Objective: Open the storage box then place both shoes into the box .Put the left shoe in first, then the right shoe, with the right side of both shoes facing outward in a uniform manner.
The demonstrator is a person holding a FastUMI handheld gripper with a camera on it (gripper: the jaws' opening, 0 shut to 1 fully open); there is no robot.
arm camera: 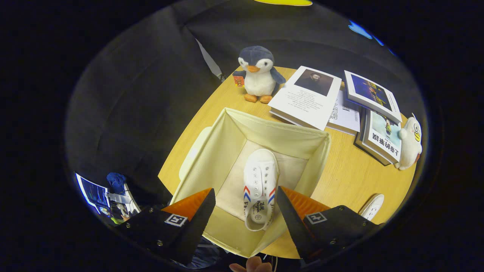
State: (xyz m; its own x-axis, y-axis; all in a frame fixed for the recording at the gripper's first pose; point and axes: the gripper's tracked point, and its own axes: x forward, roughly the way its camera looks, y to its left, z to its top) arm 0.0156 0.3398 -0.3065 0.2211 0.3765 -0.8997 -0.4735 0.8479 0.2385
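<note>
Gripper view: the gripper [245, 206] hovered over the open storage box [230, 151], fingers spread wide, gripping nothing. One white shoe [260, 185] lay inside between them; the second shoe [372, 206] sat outside on the table [351, 173].

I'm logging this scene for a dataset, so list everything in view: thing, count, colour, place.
storage box: 1, cream, open, on the table ahead of the fingers
shoe in the box: 1, white with red and blue stripes, on the box floor
shoe on the table: 1, white, right of the box
table: 1, light wood
penguin toy: 1, blue-grey and white, beyond the box
books: several, mostly white, beyond the box
white plush toy: 1, beside the books
gripper: 1, fingers open above the box
</note>
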